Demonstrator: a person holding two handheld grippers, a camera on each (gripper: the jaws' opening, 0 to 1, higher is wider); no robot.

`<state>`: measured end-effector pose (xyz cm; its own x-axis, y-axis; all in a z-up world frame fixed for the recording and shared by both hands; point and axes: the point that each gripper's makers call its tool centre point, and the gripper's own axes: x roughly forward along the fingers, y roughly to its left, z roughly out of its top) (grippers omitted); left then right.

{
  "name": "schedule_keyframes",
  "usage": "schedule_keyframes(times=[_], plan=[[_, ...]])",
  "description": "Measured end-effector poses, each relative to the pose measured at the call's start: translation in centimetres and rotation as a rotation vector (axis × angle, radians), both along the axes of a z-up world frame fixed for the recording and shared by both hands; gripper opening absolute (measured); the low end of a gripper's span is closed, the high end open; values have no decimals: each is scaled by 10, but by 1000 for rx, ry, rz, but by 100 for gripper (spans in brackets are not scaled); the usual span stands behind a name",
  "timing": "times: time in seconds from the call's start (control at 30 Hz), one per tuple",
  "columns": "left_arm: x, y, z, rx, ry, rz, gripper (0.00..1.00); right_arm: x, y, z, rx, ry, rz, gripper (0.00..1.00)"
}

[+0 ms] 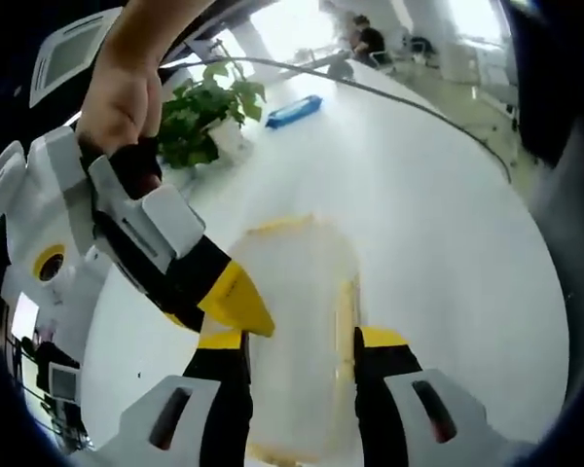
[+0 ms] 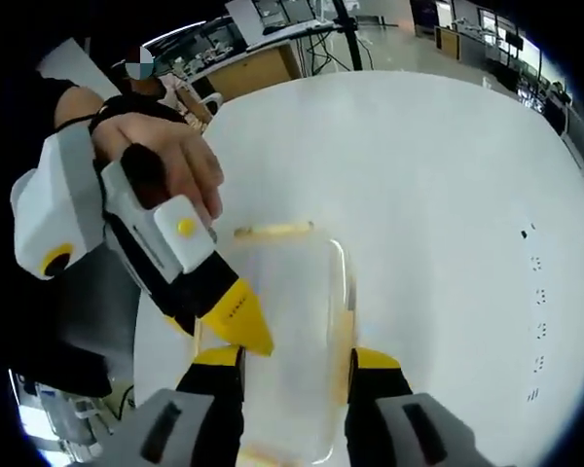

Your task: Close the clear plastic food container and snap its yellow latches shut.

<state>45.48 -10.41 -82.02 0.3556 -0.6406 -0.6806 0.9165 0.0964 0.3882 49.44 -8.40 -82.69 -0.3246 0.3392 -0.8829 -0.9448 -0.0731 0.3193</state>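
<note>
Clear plastic food container [image 1: 297, 331] [image 2: 277, 331] with yellow latches [image 1: 346, 316] [image 2: 273, 231] lies flat on white round tabletop [image 1: 438, 214] [image 2: 438, 195]. Left gripper [image 1: 300, 352] [image 2: 236, 321] fingers spread open, straddling its near end. Right gripper [image 2: 294, 368] [image 1: 236, 302] fingers likewise open astride it; in each view, the other gripper's yellow tip sits at the container's left edge. Potted plant [image 1: 209, 112] and blue object [image 1: 294, 110] stand well apart.

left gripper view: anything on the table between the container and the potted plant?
Nothing: in the left gripper view only bare white table lies between the clear container and the potted plant. The blue object sits off to the plant's side.
</note>
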Motion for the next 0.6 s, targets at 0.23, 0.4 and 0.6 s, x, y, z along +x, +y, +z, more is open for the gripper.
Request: schedule_keyframes(times=[0.23, 0.4, 0.6], plan=[[-5, 1, 3, -20, -1, -69, 40, 1, 0, 1, 15, 56, -49, 42], [-13, 6, 2, 8, 87, -58, 48, 3, -2, 9, 45, -15, 57, 44], [-15, 13, 11, 26, 79, -53, 49, 3, -5, 17, 38, -39, 42, 49]])
